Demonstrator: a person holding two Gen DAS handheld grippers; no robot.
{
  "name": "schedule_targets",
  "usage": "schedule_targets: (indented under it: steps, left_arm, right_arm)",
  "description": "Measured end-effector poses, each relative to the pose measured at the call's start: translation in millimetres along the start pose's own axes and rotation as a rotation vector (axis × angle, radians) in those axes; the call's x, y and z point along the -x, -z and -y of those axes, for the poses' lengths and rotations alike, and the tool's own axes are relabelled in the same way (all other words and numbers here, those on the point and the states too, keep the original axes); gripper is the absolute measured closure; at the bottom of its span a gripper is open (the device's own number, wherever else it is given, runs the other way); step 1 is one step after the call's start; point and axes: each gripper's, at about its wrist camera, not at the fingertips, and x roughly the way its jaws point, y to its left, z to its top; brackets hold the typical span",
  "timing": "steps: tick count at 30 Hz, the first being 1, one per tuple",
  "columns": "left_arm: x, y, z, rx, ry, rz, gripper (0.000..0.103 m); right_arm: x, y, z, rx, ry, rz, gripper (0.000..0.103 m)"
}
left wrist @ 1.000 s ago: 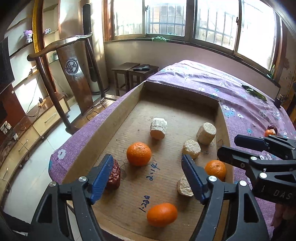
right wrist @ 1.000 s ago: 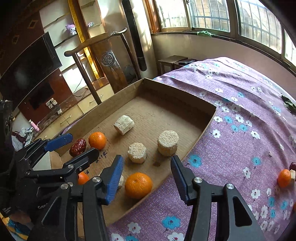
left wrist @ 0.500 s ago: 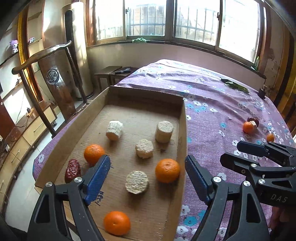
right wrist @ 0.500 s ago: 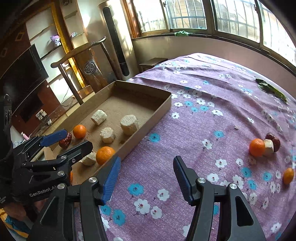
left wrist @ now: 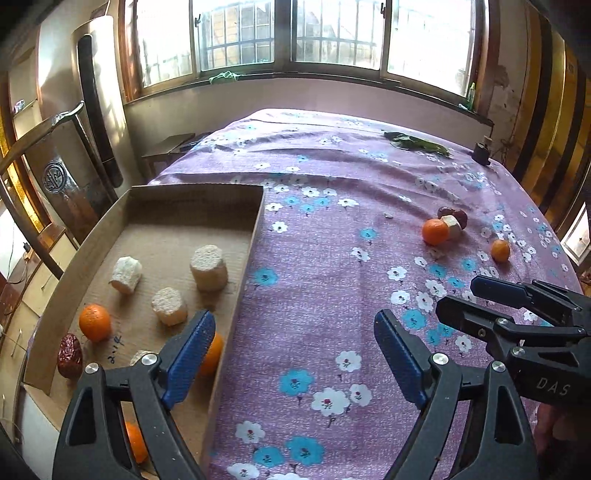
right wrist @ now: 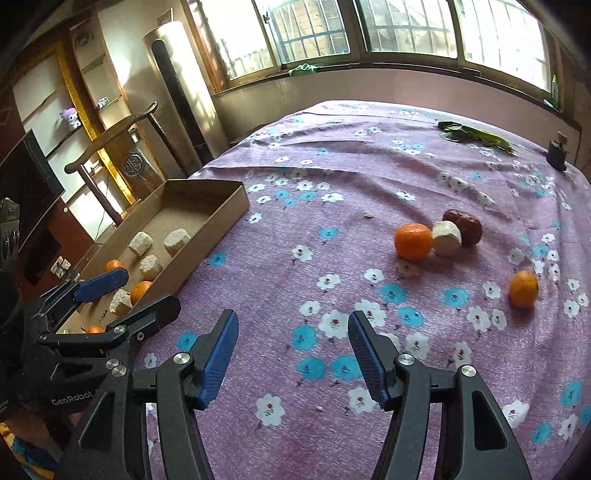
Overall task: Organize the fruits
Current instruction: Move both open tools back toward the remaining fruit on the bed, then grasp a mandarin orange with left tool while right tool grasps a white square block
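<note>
Both tongs (left wrist: 291,347) (right wrist: 290,354), opening and empty, hover over flowered purple cloth (right wrist: 332,258) below barred windows (right wrist: 406,29).

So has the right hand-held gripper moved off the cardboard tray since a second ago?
Yes. The right hand-held gripper swung right, from over the cardboard tray to the purple cloth, jaws opening, empty.

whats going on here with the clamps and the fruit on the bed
A person holds a two-finger gripper in each hand, sorting fruit into a cardboard box on a purple flowered cloth. The box already holds oranges, pale cut chunks and a red date. Both the left gripper and the right gripper are empty, with jaws opening over bare cloth. Still outside the box: a large orange, a pale chunk, a dark date and a small orange.
</note>
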Motion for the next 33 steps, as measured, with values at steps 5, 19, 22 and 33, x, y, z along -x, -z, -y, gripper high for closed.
schedule_targets:
  steps: [5,19,22,33]
  left_arm:
    - [-11,-8,22,-0.025,0.032,-0.016,0.016]
    - [-59,-52,90,-0.1,0.105,-0.054,0.016]
    - [-73,-61,103,-0.112,0.11,-0.062,0.016]
    - [-111,-71,126,-0.142,0.137,-0.096,0.016]
  right_arm:
    - [10,3,25,-0.033,0.032,0.006,0.036]
    - [14,-21,104,-0.107,0.183,0.017,0.033]
    - [13,-29,122,-0.134,0.183,0.03,0.033]
    - [16,-32,155,-0.2,0.272,0.087,0.032]
